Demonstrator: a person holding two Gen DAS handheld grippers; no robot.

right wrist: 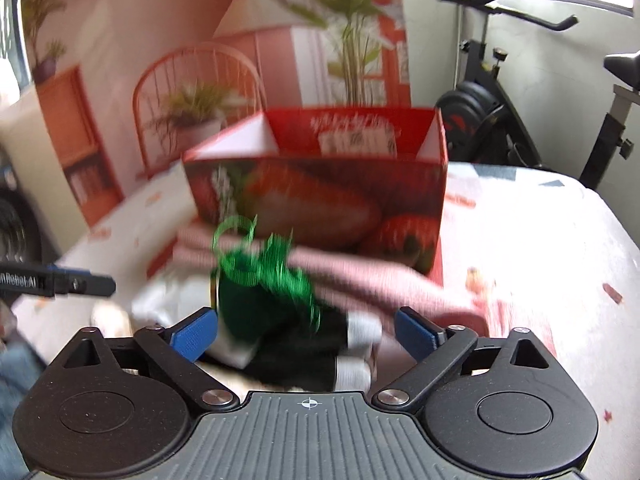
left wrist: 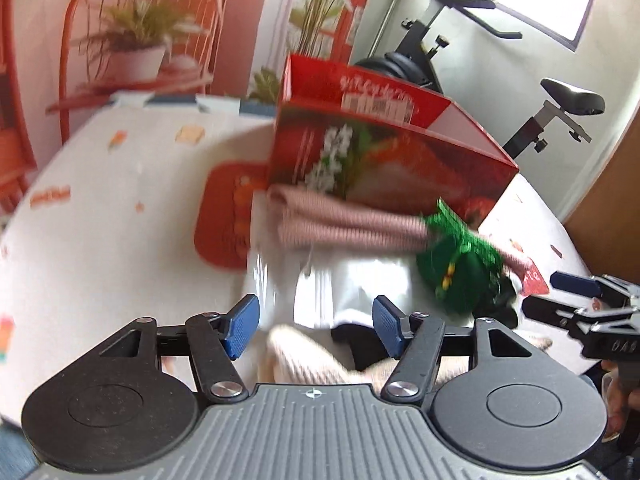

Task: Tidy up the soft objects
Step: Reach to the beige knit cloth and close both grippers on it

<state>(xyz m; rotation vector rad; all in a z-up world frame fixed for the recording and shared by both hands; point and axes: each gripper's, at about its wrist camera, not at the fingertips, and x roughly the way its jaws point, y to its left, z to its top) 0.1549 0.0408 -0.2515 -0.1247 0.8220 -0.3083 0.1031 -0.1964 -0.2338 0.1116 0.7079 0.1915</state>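
An open-topped red box (left wrist: 392,160) (right wrist: 320,196) printed with strawberries stands on the table. A folded pink cloth (left wrist: 348,224) (right wrist: 380,280) lies against its front. A green pouch with ribbon (left wrist: 456,276) (right wrist: 256,300) rests beside a shiny white item (left wrist: 352,288). Black socks with white cuffs (right wrist: 304,356) lie under the pouch. My left gripper (left wrist: 316,332) is open above a beige knit piece (left wrist: 304,360) and the white item. My right gripper (right wrist: 308,332) is open, with the pouch and socks in the gap between its pads, not squeezed. The picture is blurred.
A red mat (left wrist: 224,208) lies left of the box on the patterned white tablecloth (left wrist: 100,200). An exercise bike (left wrist: 552,100) (right wrist: 500,100) stands behind the table. A backdrop with a chair and plants (right wrist: 200,100) fills the back. My left gripper's finger (right wrist: 80,284) shows in the right wrist view.
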